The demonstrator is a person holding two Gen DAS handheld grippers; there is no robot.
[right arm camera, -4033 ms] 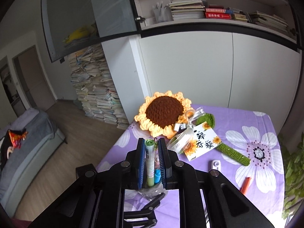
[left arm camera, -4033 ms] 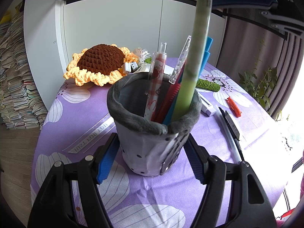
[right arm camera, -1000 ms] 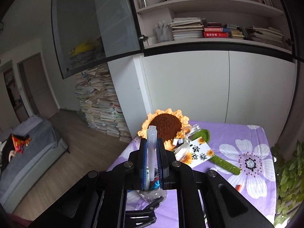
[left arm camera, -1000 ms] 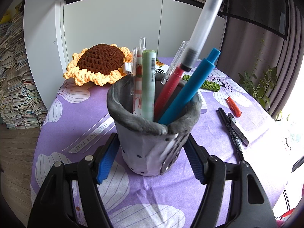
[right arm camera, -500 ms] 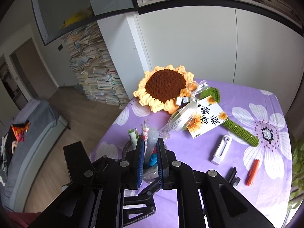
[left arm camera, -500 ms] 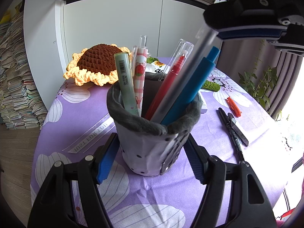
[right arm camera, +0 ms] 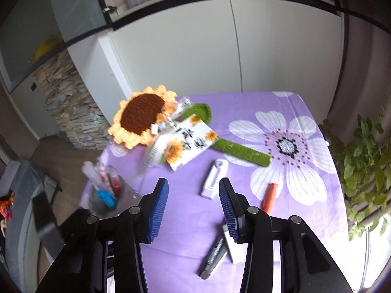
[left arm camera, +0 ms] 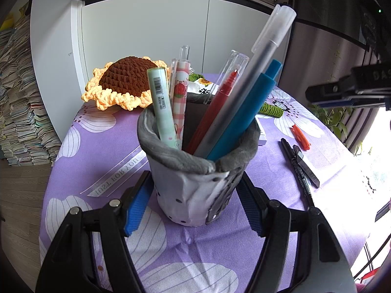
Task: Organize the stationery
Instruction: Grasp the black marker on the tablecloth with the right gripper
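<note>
The left wrist view is filled by the grey pen cup (left arm camera: 195,171). The left hand-held gripper (left arm camera: 193,202) is clamped on it, one blue pad on each side near the bottom. The cup stands on the purple flowered surface (left arm camera: 102,146).

From left to right the cup holds a pale green pen (left arm camera: 162,107), a pink checked pen (left arm camera: 179,92), a red pen (left arm camera: 215,112), a long frosted grey pen (left arm camera: 244,83) and a blue pen (left arm camera: 246,117). They all lean on the rim. The frosted grey pen sticks up the highest. This view lets you see each pen clearly.

Behind the cup sits a knitted sunflower (left arm camera: 124,85). To the right lie black pens (left arm camera: 297,168) and a small orange pen (left arm camera: 300,136).

The right wrist view looks down from higher up. Here the cup (right arm camera: 105,195) is small and blurry at the far left. The right hand-held gripper (right arm camera: 193,205) has its pads apart, with nothing between them. Its jaws have just been opening.

Only this view shows a white flat tool (right arm camera: 215,178) lying just past the pads, a sunflower card (right arm camera: 188,141) and a green knitted stem (right arm camera: 239,149). It also shows a leafy plant (right arm camera: 361,161) at the right edge.
</note>
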